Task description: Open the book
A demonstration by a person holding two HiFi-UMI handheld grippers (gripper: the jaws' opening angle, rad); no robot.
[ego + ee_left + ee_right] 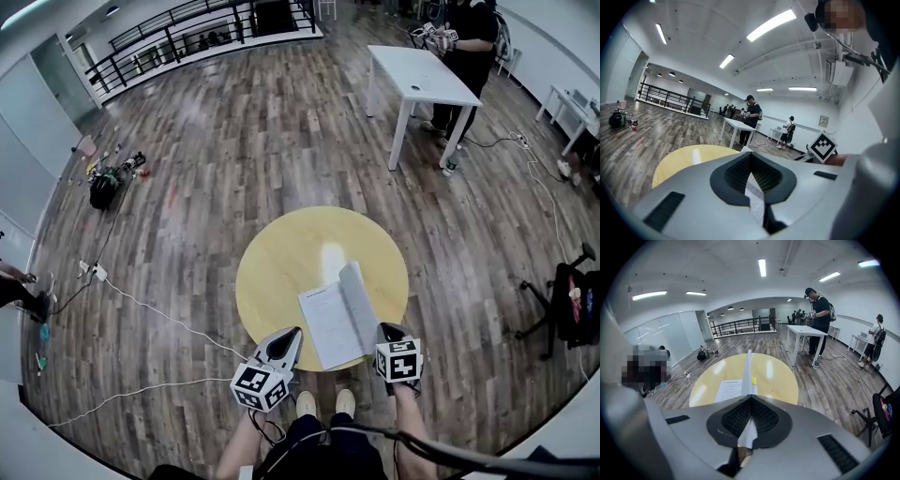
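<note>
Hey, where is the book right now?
In the head view the book lies partly open at the near edge of the round yellow table, between the left gripper and the right gripper, each pinching a page.

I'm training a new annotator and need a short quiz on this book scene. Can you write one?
1. True or false: the book lies shut on the round table.
2. What is between the right gripper's jaws? A: nothing. B: a raised page. C: a cable.
3. What does the left gripper hold?

Key
1. False: it lies open.
2. B: the jaws are shut on it.
3. A printed page of the book, with the jaws shut on it.
</note>
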